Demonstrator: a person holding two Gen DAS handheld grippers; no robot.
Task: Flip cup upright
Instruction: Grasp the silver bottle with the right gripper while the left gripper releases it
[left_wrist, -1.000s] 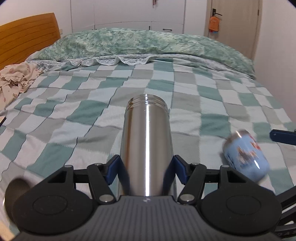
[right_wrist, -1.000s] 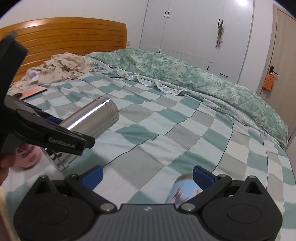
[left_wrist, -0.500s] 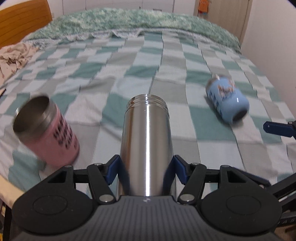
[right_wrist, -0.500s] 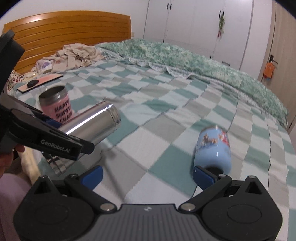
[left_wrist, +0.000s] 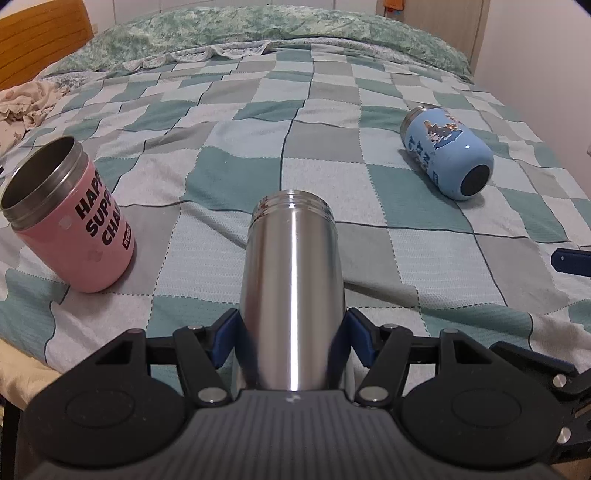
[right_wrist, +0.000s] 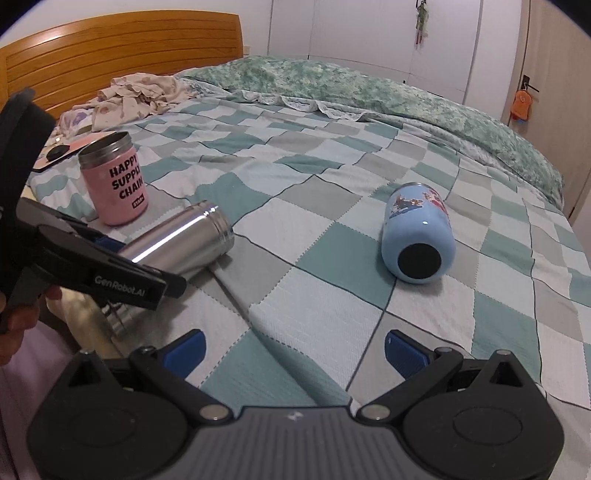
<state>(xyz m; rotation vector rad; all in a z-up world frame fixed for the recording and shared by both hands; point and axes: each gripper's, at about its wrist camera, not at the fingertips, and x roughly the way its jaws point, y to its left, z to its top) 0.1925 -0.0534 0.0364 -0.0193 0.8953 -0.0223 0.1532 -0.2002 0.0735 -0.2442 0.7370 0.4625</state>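
My left gripper (left_wrist: 291, 341) is shut on a steel cup (left_wrist: 291, 295), held nearly flat just above the checked blanket with its threaded mouth pointing away; it also shows in the right wrist view (right_wrist: 181, 243). A light blue cup (left_wrist: 447, 153) lies on its side at the right, black base towards me; in the right wrist view (right_wrist: 417, 236) it lies ahead and slightly right of my open, empty right gripper (right_wrist: 295, 349). A pink cup (left_wrist: 70, 221) stands upright at the left, mouth open; it shows in the right wrist view too (right_wrist: 114, 181).
The checked blanket (left_wrist: 258, 147) covers the bed; its near edge runs by the pink cup. A wooden headboard (right_wrist: 110, 62), crumpled cloth (right_wrist: 136, 96) and a green quilt (right_wrist: 369, 85) lie further back. A phone-like flat item (right_wrist: 62, 151) lies behind the pink cup.
Both grippers have pulled back and steadied over the bed's near part. The steel cup stays gripped and sits lower, near the blanket. The blue cup now lies still.
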